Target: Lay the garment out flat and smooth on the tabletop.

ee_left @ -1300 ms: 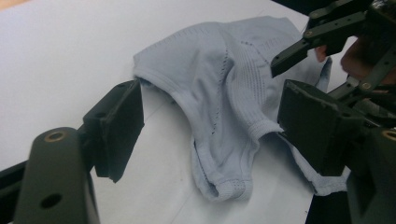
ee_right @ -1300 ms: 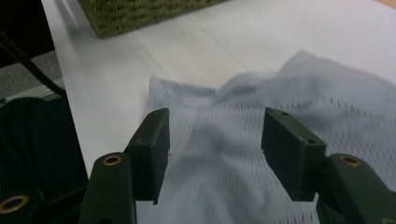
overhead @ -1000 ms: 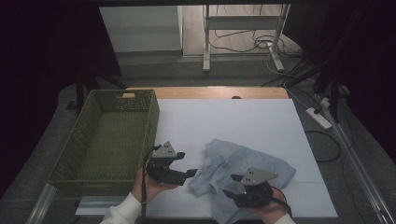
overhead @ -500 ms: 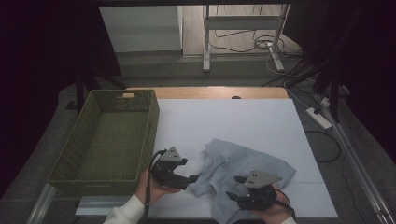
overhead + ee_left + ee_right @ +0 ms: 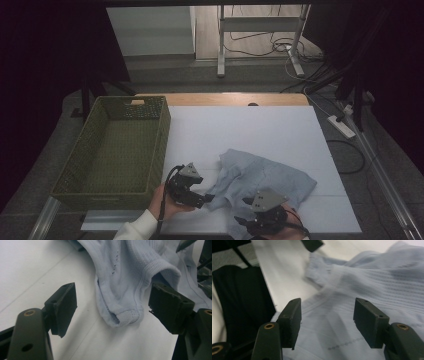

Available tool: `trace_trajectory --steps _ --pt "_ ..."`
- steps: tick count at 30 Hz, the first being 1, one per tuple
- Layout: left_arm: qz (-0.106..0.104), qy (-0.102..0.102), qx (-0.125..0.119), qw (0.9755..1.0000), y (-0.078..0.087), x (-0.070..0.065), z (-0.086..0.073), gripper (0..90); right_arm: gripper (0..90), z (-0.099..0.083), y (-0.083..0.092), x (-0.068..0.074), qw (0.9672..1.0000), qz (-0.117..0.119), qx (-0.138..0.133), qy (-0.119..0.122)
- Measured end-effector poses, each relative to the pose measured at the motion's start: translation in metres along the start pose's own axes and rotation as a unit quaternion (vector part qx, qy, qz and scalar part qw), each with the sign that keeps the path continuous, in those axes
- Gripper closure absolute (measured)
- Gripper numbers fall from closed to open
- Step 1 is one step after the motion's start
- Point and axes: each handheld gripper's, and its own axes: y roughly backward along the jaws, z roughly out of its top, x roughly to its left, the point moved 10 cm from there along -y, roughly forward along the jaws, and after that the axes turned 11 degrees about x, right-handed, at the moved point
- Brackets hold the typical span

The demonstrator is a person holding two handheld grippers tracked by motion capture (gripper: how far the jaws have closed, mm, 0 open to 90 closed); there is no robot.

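Observation:
A pale blue knitted garment point(image 5: 265, 180) lies crumpled on the white table top point(image 5: 240, 130) at the near right. My left gripper point(image 5: 206, 198) sits at its left edge, open, with a ribbed cuff point(image 5: 125, 315) lying between the jaws and touching neither pad. My right gripper point(image 5: 241, 219) hovers over the garment's near edge, open, jaws wide above the ribbed fabric point(image 5: 342, 322). Nothing is gripped in either gripper.
A green woven basket point(image 5: 117, 145) stands at the left of the table, with nothing in it. A strip of bare wood point(image 5: 235, 99) runs along the far edge. Cables and a power strip point(image 5: 341, 126) lie on the floor to the right.
My left gripper has slid right toward the garment's cuff. My right gripper has stayed at the near edge, shifting slightly.

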Motion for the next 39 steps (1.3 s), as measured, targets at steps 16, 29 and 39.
trace_trajectory --steps 16,29,39 --pt "-0.003 -0.012 0.049 0.9987 -0.023 0.000 -0.011 28.5 28.5 -0.018 -0.029 0.028 0.9951 0.018 0.092 0.032" --pt "0.003 -0.017 0.050 0.9986 -0.024 0.002 -0.012 67.5 72.7 -0.019 -0.025 0.026 0.9938 0.042 0.101 0.021" --pt "-0.001 -0.019 0.044 0.9989 -0.021 0.003 -0.009 75.7 83.2 -0.010 -0.012 0.006 0.9982 0.018 0.057 0.001"
